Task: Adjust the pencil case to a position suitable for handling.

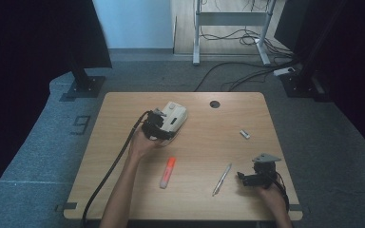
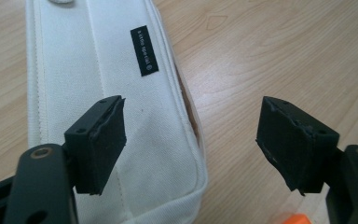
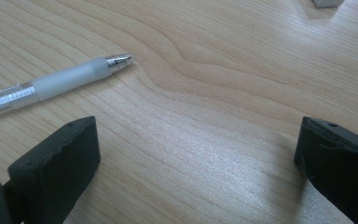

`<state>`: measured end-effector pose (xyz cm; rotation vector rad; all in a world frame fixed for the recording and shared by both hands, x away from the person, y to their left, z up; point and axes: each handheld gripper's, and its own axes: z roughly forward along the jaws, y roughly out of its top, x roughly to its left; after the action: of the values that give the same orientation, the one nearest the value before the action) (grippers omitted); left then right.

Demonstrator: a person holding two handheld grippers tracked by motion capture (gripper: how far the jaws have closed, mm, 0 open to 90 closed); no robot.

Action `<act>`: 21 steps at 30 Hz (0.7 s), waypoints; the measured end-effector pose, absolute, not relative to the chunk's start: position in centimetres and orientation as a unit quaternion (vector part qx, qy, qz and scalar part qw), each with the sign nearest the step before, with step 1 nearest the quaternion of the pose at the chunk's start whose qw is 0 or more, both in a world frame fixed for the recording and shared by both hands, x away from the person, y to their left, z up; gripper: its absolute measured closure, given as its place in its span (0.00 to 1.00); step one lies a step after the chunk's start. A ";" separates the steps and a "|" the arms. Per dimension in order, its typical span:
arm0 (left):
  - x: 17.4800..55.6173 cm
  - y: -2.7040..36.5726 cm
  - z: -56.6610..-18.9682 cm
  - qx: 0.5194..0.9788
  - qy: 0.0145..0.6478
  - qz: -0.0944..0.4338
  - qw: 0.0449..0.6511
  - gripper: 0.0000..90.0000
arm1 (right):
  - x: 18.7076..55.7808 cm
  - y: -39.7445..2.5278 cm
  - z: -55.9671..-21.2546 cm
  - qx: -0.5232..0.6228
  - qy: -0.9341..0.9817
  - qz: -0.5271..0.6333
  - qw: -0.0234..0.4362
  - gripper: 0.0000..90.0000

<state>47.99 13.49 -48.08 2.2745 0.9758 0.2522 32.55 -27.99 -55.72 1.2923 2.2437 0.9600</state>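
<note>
Where the left claw (image 2: 191,144) hangs over the white pouch (image 2: 112,107), jaws spread wide, gripping nothing: one jaw above the fabric, the other above bare wood beside the pouch's edge. Seen in the left claw view with its long axis running away from the claw, a black label (image 2: 144,50) sewn near the far end, the top edge cut off by the frame. Slit along the right side slightly parted; contents impossible to make out. Lying on the desk (image 1: 204,137) left of centre in the high view, pouch (image 1: 175,116) angled toward the far right, its near end partly hidden by the left claw (image 1: 158,128) and the hand (image 1: 140,145) behind it.

Further out, an orange marker (image 1: 168,172) near the front, pointing away and slightly right; just its tip at the bottom edge of the left claw view.

Right claw (image 3: 196,158) also wide open and empty, low over bare wood near the front right corner (image 1: 256,178). Just beyond its left jaw, a clear pen (image 3: 56,84) with a frosted grip, tip pointing right and slightly up, barrel cut off at the left edge. Same pen (image 1: 222,179) between marker and right claw from above. Small pale block (image 1: 244,134) farther back; hard to identify.
</note>
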 end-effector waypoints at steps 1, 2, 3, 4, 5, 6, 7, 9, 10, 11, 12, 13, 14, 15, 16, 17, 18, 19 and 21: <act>48.1 13.4 -48.2 0.865 0.375 0.094 0.321 0.28 | 32.5 -28.0 -55.7 0.460 0.798 0.341 0.189 0.00; 48.3 13.4 -48.4 0.864 0.378 0.094 0.319 0.29 | 32.5 -28.0 -55.7 0.460 0.798 0.341 0.189 0.00; 48.4 13.3 -48.6 0.863 0.382 0.094 0.316 0.29 | 32.5 -28.0 -55.7 0.460 0.798 0.341 0.189 0.00; 48.6 13.3 -48.8 0.864 0.383 0.094 0.313 0.29 | 32.5 -28.0 -55.7 0.460 0.798 0.341 0.189 0.00; 48.6 13.3 -49.1 0.864 0.386 0.093 0.311 0.29 | 32.5 -28.0 -55.7 0.459 0.798 0.341 0.189 0.00; 48.7 13.3 -49.3 0.865 0.386 0.093 0.307 0.29 | 32.5 -28.0 -55.7 0.459 0.798 0.341 0.189 0.00; 48.8 13.2 -49.5 0.865 0.388 0.094 0.304 0.30 | 32.5 -28.0 -55.7 0.459 0.798 0.341 0.189 0.00; 48.9 13.1 -50.0 0.869 0.388 0.095 0.292 0.30 | 32.5 -28.0 -55.7 0.459 0.798 0.341 0.189 0.00; 48.9 13.0 -50.2 0.871 0.388 0.097 0.286 0.30 | 32.5 -28.0 -55.7 0.459 0.798 0.341 0.189 0.00; 48.9 13.0 -50.4 0.871 0.390 0.102 0.280 0.30 | 32.5 -28.0 -55.7 0.459 0.798 0.341 0.189 0.00; 48.9 12.9 -50.6 0.871 0.391 0.104 0.278 0.30 | 32.5 -28.0 -55.7 0.459 0.798 0.341 0.189 0.00; 48.9 13.0 -50.7 0.870 0.392 0.104 0.279 0.31 | 32.5 -28.0 -55.7 0.459 0.798 0.341 0.189 0.00; 48.9 13.0 -50.7 0.870 0.393 0.105 0.277 0.32 | 32.5 -28.0 -55.7 0.460 0.798 0.341 0.189 0.00; 48.9 13.0 -50.8 0.871 0.394 0.110 0.272 0.35 | 32.5 -28.0 -55.7 0.459 0.798 0.341 0.189 0.00; 48.9 13.0 -50.8 0.872 0.393 0.112 0.268 0.38 | 32.5 -28.0 -55.7 0.460 0.798 0.341 0.189 0.00; 48.9 13.0 -50.8 0.873 0.394 0.114 0.265 0.40 | 32.5 -28.0 -55.7 0.460 0.798 0.341 0.189 0.00; 48.8 13.0 -50.9 0.874 0.393 0.118 0.261 0.43 | 32.5 -28.0 -55.7 0.459 0.798 0.341 0.189 0.00; 48.8 13.1 -51.0 0.875 0.392 0.120 0.259 0.44 | 32.5 -28.0 -55.7 0.459 0.798 0.341 0.189 0.00; 48.6 13.0 -51.1 0.874 0.392 0.127 0.256 0.46 | 32.5 -28.0 -55.7 0.459 0.798 0.341 0.189 0.00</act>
<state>48.58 13.01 -51.13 2.3731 1.0644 0.3435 32.54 -27.99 -55.72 1.2917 2.2437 0.9598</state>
